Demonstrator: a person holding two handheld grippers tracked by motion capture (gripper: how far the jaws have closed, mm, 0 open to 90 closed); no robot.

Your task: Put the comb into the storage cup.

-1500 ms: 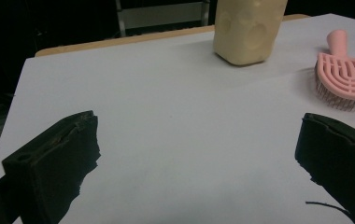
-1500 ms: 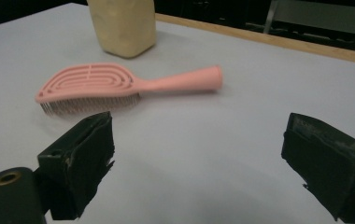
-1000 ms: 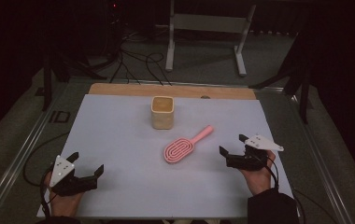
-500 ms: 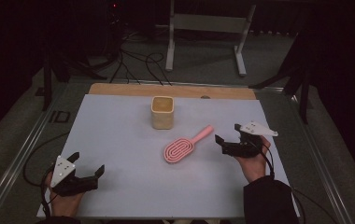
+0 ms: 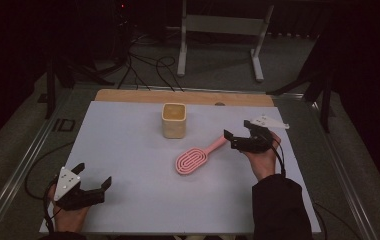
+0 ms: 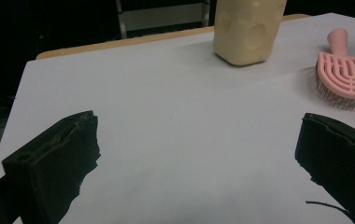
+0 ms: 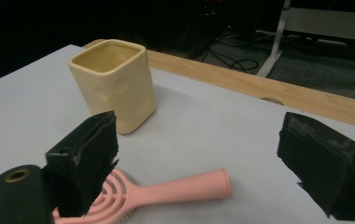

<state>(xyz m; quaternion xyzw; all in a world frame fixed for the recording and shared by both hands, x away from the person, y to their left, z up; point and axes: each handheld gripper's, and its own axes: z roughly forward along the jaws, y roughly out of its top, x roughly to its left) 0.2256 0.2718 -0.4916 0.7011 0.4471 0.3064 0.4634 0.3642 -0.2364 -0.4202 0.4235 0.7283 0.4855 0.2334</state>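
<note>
- Pink plastic hairbrush [image 5: 196, 158] lies flat on the white table [image 5: 128, 150], its oval head toward the person and its handle pointing up and right toward the right gripper [image 5: 233, 140]. That slant puts the handle end nearest the approaching hand, the easiest part to pinch.
- Right gripper sits just beside the handle tip with its jaws spread wide and nothing between them; in the right gripper view the handle [image 7: 189, 189] lies across the gap below the jaws, so it looks lined up for a grasp not yet made.
- Cream square cup [image 5: 174, 120] stands upright behind the brush, near but apart from it, its mouth open upward. It seems the likely place for the brush, handle or head down.
- Left gripper [image 5: 90, 187] rests low at the near left corner of the table, well apart from both things, jaws released and empty. Held there, it stays out of the right hand's way.
- Wooden strip [image 5: 178, 96] edges the far side of the table, behind the cup.
</note>
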